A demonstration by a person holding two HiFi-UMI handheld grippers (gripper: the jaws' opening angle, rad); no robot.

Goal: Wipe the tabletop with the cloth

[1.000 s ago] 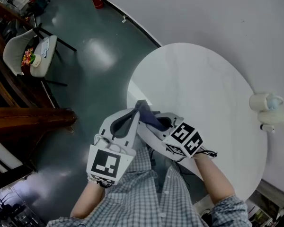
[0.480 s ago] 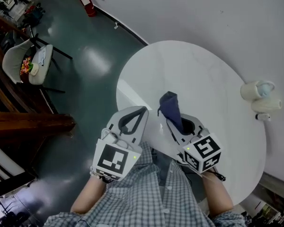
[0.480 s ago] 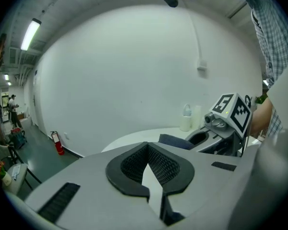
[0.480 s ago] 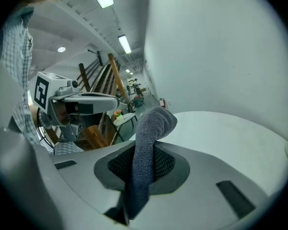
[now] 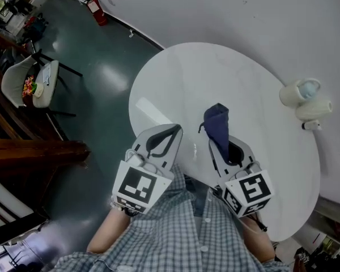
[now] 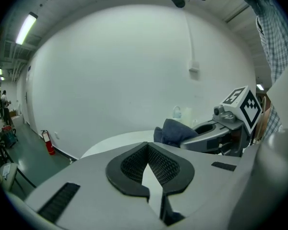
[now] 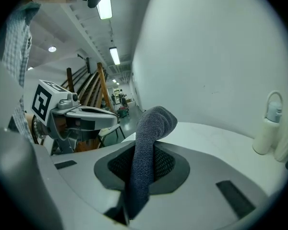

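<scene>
Jaws of right gripper [image 5: 217, 143] pinch cloth [image 5: 217, 121], hiding its end; left gripper [image 5: 173, 131] is closed, empty.

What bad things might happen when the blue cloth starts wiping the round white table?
1. The dark blue cloth is pinched in the right gripper and stands up in a bunch instead of lying flat. It might wipe only a thin streak, or slip out when pressed down.
2. The white containers stand near the edge of the round white table, by the wall. A wide swipe could probably knock them over.
</scene>
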